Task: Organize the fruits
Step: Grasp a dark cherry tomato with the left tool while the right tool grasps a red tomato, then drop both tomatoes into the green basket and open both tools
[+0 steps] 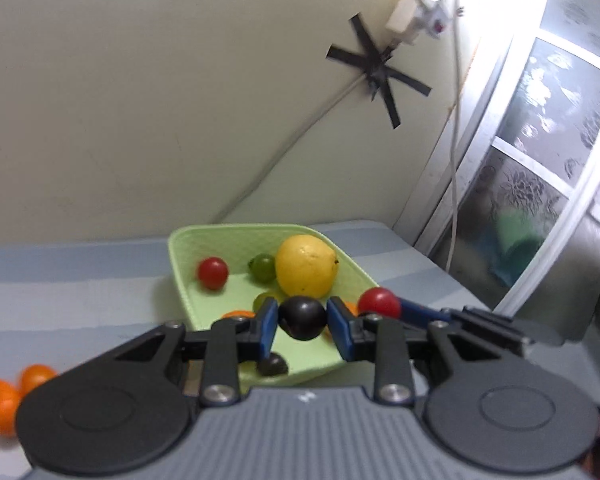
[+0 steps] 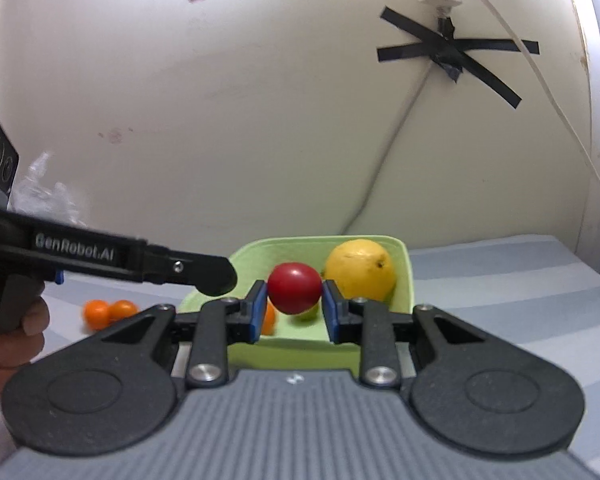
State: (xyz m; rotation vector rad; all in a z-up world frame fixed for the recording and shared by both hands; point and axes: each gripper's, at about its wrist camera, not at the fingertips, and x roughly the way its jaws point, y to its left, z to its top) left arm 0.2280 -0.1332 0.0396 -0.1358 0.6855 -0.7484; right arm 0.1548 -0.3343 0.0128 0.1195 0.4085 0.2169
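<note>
1. Left wrist view: I count in the pale green plastic tray point(image 1: 188, 280) one yellow lemon point(image 1: 305, 266), one red tomato point(image 1: 212, 273); two orange kumquats point(image 1: 16, 390) on the striped cloth.
2. My left gripper point(image 1: 302, 322) is clamped on a dark round plum point(image 1: 302, 317).
3. My right gripper point(image 2: 294, 294) pinches a red cherry tomato point(image 2: 294, 287) over the tray.

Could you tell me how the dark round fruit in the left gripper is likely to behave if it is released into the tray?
The dark round fruit looks smooth and round, so it would probably roll across the green tray. It seems small and probably light, pinched between the blue fingers.
</note>
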